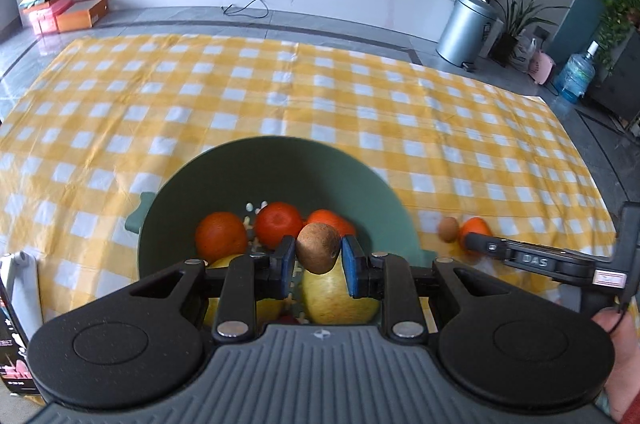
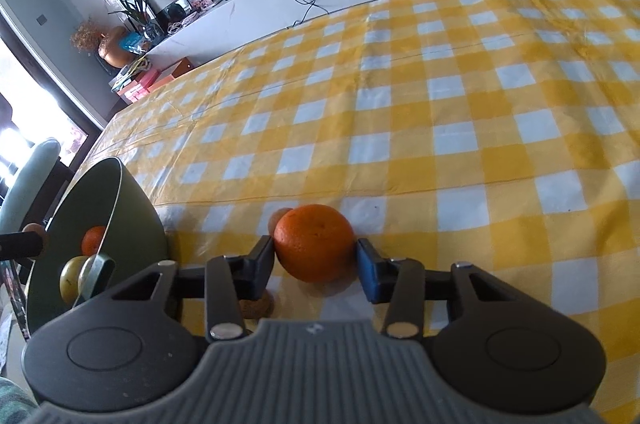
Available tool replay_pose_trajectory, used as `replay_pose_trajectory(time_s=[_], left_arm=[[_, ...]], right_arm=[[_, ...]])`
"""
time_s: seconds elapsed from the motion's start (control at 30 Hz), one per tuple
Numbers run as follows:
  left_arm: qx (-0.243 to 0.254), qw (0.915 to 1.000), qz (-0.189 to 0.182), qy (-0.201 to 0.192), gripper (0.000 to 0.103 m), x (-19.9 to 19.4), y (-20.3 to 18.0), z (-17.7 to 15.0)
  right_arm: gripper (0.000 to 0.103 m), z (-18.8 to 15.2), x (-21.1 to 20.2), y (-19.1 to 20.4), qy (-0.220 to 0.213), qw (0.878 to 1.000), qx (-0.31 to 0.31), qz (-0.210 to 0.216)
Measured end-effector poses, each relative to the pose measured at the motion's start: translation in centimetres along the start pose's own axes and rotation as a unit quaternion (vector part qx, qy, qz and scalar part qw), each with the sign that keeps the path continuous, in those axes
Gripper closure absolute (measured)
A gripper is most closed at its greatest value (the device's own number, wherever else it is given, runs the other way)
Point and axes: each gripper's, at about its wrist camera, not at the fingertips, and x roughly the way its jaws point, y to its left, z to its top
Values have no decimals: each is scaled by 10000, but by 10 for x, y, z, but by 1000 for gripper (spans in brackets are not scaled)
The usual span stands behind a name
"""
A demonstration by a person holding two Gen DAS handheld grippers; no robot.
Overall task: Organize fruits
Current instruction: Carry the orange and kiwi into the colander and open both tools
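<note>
- A brown kiwi (image 1: 317,247) is clamped between the pads of the left claw (image 1: 316,260), held above the green bowl (image 1: 280,164), over the oranges and yellow apples already lying inside.
- If let go from this height, the kiwi could be bounced off the rounded fruit below and over the rim.
- An orange (image 2: 314,242) resting on the checked bench (image 2: 440,104) is bracketed by the right claw (image 2: 316,264); one pad touches it, the other sits just beside it, so no firm grip is judged yet.
- An uneven squeeze could roll the orange toward the small brown fruit (image 2: 280,216) behind it.
</note>
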Motion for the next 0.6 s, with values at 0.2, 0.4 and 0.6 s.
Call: replay_pose_trajectory(time_s=[0.2, 0.4, 0.6], left_arm=[[-51, 9997, -94, 212, 75, 22, 17, -2], [342, 9990, -85, 270, 75, 36, 16, -6], [538, 9983, -132, 193, 75, 42, 17, -8]], right_arm=[[62, 0, -11, 1, -271, 9996, -23, -29], [62, -1, -27, 18, -651, 9970, -410, 85], [62, -9, -37, 41, -866, 9918, -910, 218]])
